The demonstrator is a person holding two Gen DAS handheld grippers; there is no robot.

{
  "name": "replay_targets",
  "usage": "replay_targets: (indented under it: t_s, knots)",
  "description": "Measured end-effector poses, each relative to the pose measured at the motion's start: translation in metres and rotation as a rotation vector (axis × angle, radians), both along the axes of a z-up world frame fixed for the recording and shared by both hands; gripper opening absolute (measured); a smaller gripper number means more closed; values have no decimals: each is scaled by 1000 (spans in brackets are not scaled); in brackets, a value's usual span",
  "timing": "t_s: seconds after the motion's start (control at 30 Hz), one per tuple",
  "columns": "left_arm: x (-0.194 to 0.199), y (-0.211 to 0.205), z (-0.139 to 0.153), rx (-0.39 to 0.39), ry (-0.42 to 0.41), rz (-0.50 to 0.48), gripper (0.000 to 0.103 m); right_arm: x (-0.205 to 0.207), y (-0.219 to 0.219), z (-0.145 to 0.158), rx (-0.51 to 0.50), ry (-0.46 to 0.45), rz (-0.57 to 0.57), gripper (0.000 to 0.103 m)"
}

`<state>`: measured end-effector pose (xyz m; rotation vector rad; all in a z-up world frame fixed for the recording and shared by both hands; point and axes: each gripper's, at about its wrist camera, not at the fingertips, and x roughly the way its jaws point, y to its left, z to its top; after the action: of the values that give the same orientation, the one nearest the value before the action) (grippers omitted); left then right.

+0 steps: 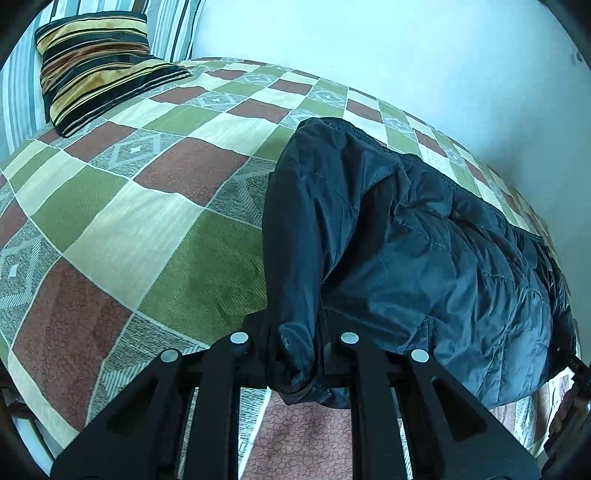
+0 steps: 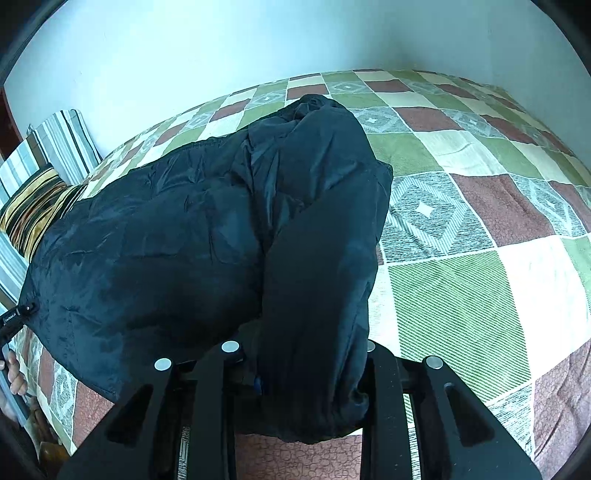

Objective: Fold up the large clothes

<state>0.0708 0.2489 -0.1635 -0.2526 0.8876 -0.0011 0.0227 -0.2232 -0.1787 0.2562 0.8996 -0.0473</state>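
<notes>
A large dark navy quilted jacket (image 1: 424, 236) lies on the checked bedspread (image 1: 129, 192). My left gripper (image 1: 295, 354) is shut on the cuff end of one sleeve (image 1: 295, 221), which runs away from the fingers. In the right wrist view the jacket (image 2: 155, 251) fills the left and middle. My right gripper (image 2: 303, 373) is shut on the other sleeve (image 2: 325, 258), whose bunched cuff hangs over the fingers and hides the tips. Both sleeves are held slightly above the bed.
A gold, black and brown striped cushion (image 1: 96, 66) lies at the bed's head against a grey-striped pillow (image 1: 173, 29); both show at the left of the right wrist view (image 2: 37, 206). A pale wall (image 1: 369, 48) borders the bed. Open bedspread (image 2: 480, 221) lies right of the jacket.
</notes>
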Motion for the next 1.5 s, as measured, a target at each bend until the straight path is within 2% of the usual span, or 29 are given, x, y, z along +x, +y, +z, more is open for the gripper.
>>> replay_targets:
  t_s: [0.07, 0.23, 0.33, 0.4, 0.47, 0.57, 0.67, 0.77, 0.87, 1.03, 1.17, 1.4, 1.5]
  knots:
    - [-1, 1, -2, -10, 4, 1, 15, 0, 2, 1, -13, 1, 7, 27]
    - [0, 0, -3, -9, 13, -3, 17, 0, -7, 10, -9, 11, -22, 43]
    - [-1, 2, -3, 2, 21, 1, 29, -5, -7, 20, -26, 7, -32, 46]
    - [-3, 6, -1, 4, 17, 19, 47, -8, -4, 29, -54, 0, -44, 48]
    - [-8, 13, 1, -21, 10, 27, 56, -12, 0, 39, -76, -18, -46, 51]
    - [-13, 20, 6, -31, 3, 34, 59, -16, 8, 58, -116, -55, -53, 52]
    - [-19, 26, 20, -21, -17, 42, 60, -21, 19, 73, -114, -95, -30, 49]
    - [-22, 31, 37, -17, -56, 54, 67, -15, 38, 77, -99, -98, 31, 30]
    - [-14, 32, 42, -4, -52, 51, 67, 1, 66, 70, -95, -66, 98, 25]
    - [7, 26, 40, 45, -12, 42, 67, 28, 112, 63, -86, -55, 173, 24]
    - [19, 15, 43, 126, -20, 22, 68, 50, 144, 65, -97, -65, 201, 24]
    - [32, 10, 39, 167, -15, 1, 68, 83, 173, 52, -125, -22, 185, 24]
    - [36, 12, 35, 160, -7, 1, 68, 91, 179, 42, -135, 3, 179, 24]
